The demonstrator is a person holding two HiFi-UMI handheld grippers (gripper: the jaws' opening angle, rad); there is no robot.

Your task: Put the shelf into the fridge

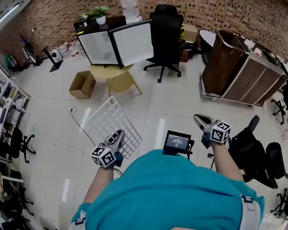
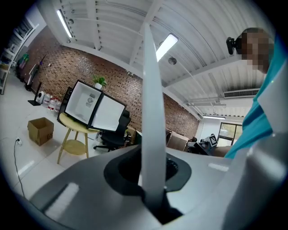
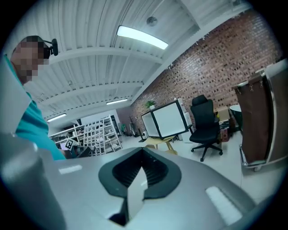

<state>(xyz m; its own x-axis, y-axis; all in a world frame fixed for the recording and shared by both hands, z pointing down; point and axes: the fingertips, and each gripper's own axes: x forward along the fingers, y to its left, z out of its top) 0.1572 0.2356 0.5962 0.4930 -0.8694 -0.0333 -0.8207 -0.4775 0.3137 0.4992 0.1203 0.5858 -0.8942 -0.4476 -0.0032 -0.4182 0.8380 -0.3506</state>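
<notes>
Pale tiled floor point(image 1: 171, 103), brick wall point(image 1: 225, 13) behind; the fridge point(image 1: 119, 45) stands doors open on a round wooden counter point(image 1: 105, 72); the left tool point(image 1: 119, 135) clamps the wire shelf point(image 1: 110, 119) by its near edge, long axis running away toward the fridge; the right tool point(image 1: 199, 118) is closed, empty.

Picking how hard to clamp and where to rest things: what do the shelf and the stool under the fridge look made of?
Wire shelf: looks like white-coated metal wire, a thin open grid with a slight sheen. Round stool: probably pale wood, with a matt yellowish top, a lower tier and splayed legs; a painted finish cannot be ruled out.
</notes>
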